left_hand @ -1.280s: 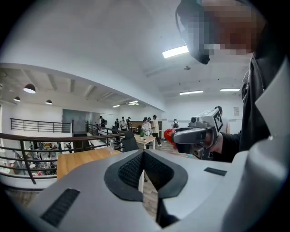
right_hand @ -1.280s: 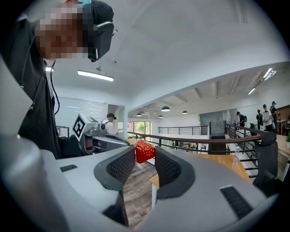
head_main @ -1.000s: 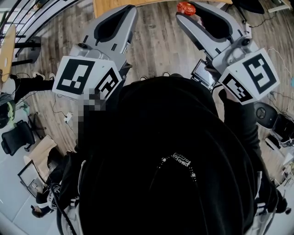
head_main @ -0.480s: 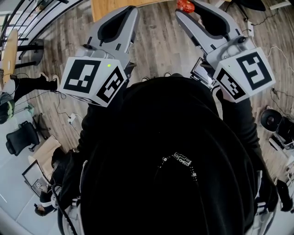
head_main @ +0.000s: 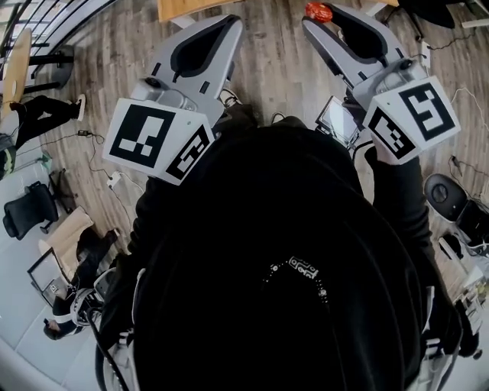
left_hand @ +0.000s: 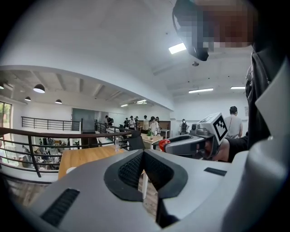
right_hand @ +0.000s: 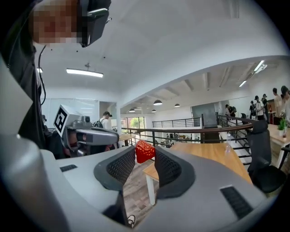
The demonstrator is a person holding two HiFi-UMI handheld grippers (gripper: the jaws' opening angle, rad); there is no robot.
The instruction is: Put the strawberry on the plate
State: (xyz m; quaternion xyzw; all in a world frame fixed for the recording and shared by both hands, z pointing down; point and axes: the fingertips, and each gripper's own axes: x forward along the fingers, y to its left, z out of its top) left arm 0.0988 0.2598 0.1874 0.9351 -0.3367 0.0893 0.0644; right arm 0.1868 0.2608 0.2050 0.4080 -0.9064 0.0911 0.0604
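A red strawberry (right_hand: pixel 145 151) sits pinched between the tips of my right gripper (right_hand: pixel 146 156), held up in the air. In the head view the strawberry (head_main: pixel 318 11) shows at the top edge, at the tip of my right gripper (head_main: pixel 321 18). My left gripper (head_main: pixel 233 21) is raised beside it with its jaws shut and nothing between them. In the left gripper view the jaws of my left gripper (left_hand: pixel 143 153) meet, and the strawberry (left_hand: pixel 163 144) shows to the right. A small white rim (left_hand: pixel 70 170) lies on the wooden table; I cannot tell if it is the plate.
A wooden table (right_hand: pixel 213 154) stands ahead and below, with a black office chair (right_hand: pixel 265 149) to its right and a metal railing (right_hand: pixel 190 131) behind. Its corner (head_main: pixel 183 8) shows at the top of the head view. Several people (left_hand: pixel 140 122) stand far off.
Both grippers have shifted slightly right in the head view, and the left one has moved up. The strawberry stays in the right gripper's jaws. The table corner has slid toward the top edge.
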